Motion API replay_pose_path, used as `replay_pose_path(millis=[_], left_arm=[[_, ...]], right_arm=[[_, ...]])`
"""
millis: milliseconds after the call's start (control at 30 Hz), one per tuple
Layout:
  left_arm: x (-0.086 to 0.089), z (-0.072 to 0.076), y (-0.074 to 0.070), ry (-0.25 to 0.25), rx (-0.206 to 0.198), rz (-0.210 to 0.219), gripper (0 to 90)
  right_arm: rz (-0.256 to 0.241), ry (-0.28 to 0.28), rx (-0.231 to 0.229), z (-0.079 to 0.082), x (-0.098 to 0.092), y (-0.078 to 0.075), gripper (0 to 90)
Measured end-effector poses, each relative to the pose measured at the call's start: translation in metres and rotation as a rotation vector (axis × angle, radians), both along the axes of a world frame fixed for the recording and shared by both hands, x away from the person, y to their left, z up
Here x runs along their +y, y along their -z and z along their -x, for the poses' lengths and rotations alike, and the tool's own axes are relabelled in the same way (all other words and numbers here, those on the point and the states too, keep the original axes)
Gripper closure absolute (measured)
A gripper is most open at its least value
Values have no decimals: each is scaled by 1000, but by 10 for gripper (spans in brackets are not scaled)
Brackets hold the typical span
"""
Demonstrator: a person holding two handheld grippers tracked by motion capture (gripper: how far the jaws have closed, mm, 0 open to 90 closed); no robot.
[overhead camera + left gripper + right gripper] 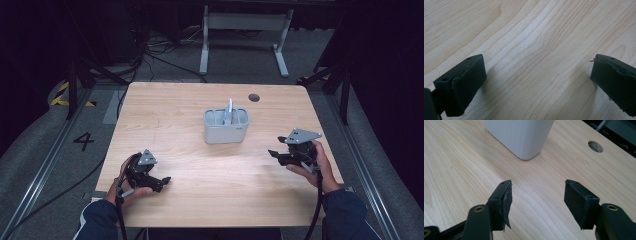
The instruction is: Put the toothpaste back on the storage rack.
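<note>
Both grippers empty, jaws apart
Left gripper [162, 181] and right gripper [274, 153] low over desk [175, 110], flanking grey holder [226, 131]

A round cable hole [254, 97] pierces the wooden table [175, 110].

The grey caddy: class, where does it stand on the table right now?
In the high view the caddy stands just beyond the table's middle, ahead of both tongs and nearer the right tongs, with the round hole behind it to the right.
</note>
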State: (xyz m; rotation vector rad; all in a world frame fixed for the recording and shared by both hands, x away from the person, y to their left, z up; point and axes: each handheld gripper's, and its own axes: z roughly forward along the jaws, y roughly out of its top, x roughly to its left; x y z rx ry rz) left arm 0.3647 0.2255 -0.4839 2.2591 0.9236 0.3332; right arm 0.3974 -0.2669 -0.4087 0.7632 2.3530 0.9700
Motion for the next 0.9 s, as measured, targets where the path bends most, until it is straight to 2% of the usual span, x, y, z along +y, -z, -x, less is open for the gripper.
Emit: replay_pose_path(millis=[467, 667, 733, 767, 900], left_arm=[[0, 0, 0, 3, 1, 0, 3], [0, -3, -1, 12, 4, -10, 2], [0, -3, -1, 12, 3, -13, 2], [0, -4, -1, 14, 6, -10, 1], [0, -4, -1, 22, 7, -8, 2]], right_arm=[[-26, 45, 73, 17, -28, 29, 377], [-27, 63, 88, 25, -35, 41, 361], [-46, 60, 101, 27, -37, 45, 355], [-71, 59, 122, 29, -40, 50, 347], [-73, 69, 145, 36, -44, 59, 327]])
